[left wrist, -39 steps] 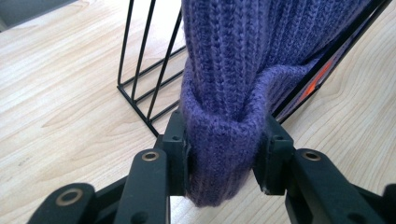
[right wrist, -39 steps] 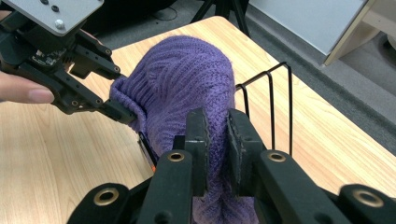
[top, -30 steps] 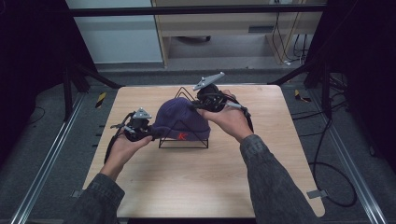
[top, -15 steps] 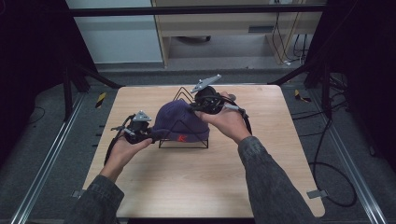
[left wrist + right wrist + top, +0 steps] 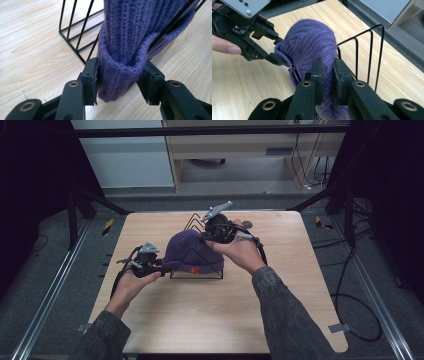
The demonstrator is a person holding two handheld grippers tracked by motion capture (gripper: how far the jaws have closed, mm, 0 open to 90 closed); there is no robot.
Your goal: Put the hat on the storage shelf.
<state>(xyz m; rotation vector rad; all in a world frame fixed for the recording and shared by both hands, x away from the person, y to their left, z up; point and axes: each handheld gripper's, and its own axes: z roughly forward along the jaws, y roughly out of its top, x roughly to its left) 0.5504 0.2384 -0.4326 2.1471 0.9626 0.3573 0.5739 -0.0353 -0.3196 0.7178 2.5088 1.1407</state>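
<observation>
Right now the purple knitted beanie (image 5: pixel 192 251) sits draped over the black wire rack (image 5: pixel 196 268) mid-table. Your right gripper (image 5: pixel 328 72) is clenched on a fold of knit at its far right side. Your left gripper (image 5: pixel 120 78) has just been opening; the cuff's still between its jaws, right pad clear.

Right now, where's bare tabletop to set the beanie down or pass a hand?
Free: the wide near strip of the table between the forearms, plus the far-left corner and the right edge. Crowded: the middle, where the purple beanie drapes the black wire rack, with the left hand-held gripper and right hand-held gripper on it.
</observation>
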